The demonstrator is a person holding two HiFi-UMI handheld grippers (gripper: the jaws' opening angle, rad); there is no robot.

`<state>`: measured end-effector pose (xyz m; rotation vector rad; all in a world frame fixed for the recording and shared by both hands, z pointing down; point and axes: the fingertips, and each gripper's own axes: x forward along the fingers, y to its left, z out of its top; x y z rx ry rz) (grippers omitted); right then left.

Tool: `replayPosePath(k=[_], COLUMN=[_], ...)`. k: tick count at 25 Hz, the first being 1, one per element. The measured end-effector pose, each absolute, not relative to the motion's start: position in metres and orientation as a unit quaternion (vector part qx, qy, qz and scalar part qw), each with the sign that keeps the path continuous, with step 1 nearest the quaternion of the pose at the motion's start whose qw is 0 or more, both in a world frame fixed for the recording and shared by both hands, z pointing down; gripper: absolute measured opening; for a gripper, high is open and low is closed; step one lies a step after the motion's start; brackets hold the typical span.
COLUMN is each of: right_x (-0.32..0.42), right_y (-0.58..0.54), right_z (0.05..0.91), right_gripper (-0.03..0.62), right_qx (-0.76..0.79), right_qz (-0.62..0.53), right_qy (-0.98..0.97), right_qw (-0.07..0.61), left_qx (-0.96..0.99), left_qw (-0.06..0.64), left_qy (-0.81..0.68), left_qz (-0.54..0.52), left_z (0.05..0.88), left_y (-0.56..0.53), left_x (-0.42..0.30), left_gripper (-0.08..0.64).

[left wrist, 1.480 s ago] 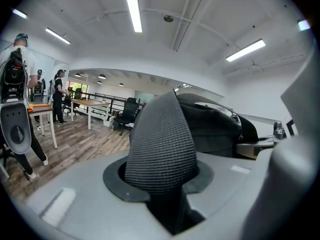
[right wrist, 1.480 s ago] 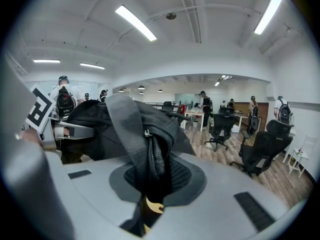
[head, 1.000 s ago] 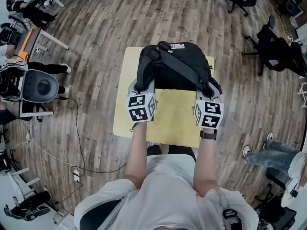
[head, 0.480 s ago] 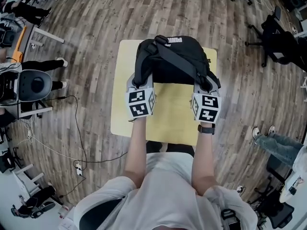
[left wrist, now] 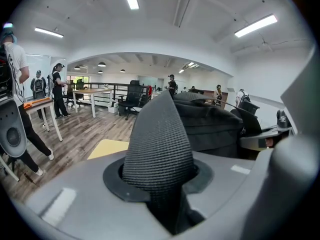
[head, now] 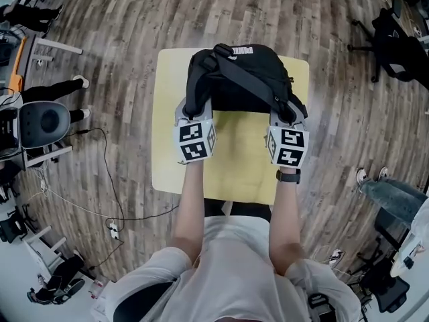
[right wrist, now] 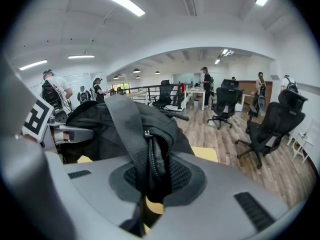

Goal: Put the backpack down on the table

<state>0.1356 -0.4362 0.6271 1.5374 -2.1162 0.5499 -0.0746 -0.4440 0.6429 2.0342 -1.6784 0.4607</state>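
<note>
Left tongs (head: 195, 108) and right tongs (head: 288, 115), forearms (head: 190, 200) outstretched, clamp backpack (head: 241, 79) over table (head: 236, 170).

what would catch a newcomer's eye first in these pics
The black backpack stands out first, over the far half of the yellow table in the middle of the head view. The left gripper and right gripper each clamp one of its near corners.
</note>
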Motion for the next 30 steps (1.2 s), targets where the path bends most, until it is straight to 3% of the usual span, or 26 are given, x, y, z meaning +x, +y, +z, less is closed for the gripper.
replayPosePath(k=[26, 30], right_x=[0.141, 0.138], right_y=[-0.456, -0.454], right_z=[0.725, 0.739], right_gripper=[0.040, 0.047], right_qx=[0.540, 0.537], right_qz=[0.237, 0.235], right_qy=[-0.760, -0.765], right_qw=[0.272, 0.269], left_qx=[0.750, 0.753], left_qw=[0.243, 0.222], left_qy=[-0.579, -0.577], left_qz=[0.206, 0.223], left_z=[0.748, 0.762], left_y=[-0.470, -0.469], left_x=[-0.068, -0.073], left_gripper=[0.134, 0.167])
